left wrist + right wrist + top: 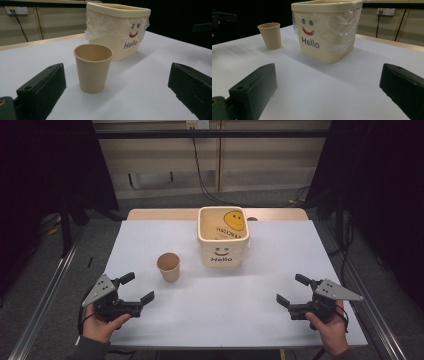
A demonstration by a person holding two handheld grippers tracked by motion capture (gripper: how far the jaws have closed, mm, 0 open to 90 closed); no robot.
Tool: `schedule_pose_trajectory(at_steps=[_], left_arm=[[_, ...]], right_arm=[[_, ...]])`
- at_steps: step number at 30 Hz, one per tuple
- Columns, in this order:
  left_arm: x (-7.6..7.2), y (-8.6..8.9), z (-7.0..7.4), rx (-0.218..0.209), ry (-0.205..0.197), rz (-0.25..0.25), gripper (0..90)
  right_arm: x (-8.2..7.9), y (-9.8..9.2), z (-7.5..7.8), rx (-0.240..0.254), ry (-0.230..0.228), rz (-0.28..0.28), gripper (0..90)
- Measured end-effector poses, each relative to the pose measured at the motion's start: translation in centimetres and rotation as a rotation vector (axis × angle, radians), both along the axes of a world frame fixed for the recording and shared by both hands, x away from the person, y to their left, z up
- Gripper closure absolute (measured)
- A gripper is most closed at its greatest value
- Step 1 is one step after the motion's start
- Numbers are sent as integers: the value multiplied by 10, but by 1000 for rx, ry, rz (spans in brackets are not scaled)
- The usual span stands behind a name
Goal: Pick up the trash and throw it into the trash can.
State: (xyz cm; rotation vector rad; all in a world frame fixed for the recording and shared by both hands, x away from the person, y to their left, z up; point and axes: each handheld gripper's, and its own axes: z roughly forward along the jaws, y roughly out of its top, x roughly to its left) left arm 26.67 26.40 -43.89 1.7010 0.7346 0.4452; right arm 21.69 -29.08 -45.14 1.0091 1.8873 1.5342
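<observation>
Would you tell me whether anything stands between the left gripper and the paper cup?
Nothing visible does. The left gripper is open and the paper cup stands upright straight ahead between its jaws, with bare white table between them. The bin sits beyond the cup.

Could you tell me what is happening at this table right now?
A person holds the left tongs and the right tongs, both open, empty and low over the table. An upright paper cup stands ahead of the left one, beside a cream bin marked Hello. Nothing is being handled yet.
</observation>
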Motion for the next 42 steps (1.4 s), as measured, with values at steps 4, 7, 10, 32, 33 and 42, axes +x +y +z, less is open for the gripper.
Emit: schedule_pose_trajectory(at_steps=[4, 7, 10, 32, 33, 42], left_arm=[[1, -2, 3, -8, 4, -3, 12], [1, -2, 6, -16, 13, -3, 12], [2, -2, 11, -26, 28, -13, 8], [15, 4, 66, -63, 9, -7, 6], [16, 4, 71, -66, 11, -9, 5], [27, 6, 120, -64, -11, -10, 5]], right_arm=[[1, 0, 0, -2, -2, 2, 5], [2, 0, 0, 1, -2, 2, 5], [2, 2, 1, -1, -3, 7, 6], [3, 3, 2, -2, -2, 17, 8], [3, 3, 2, -2, -2, 17, 8], [3, 3, 2, -6, -1, 22, 8]])
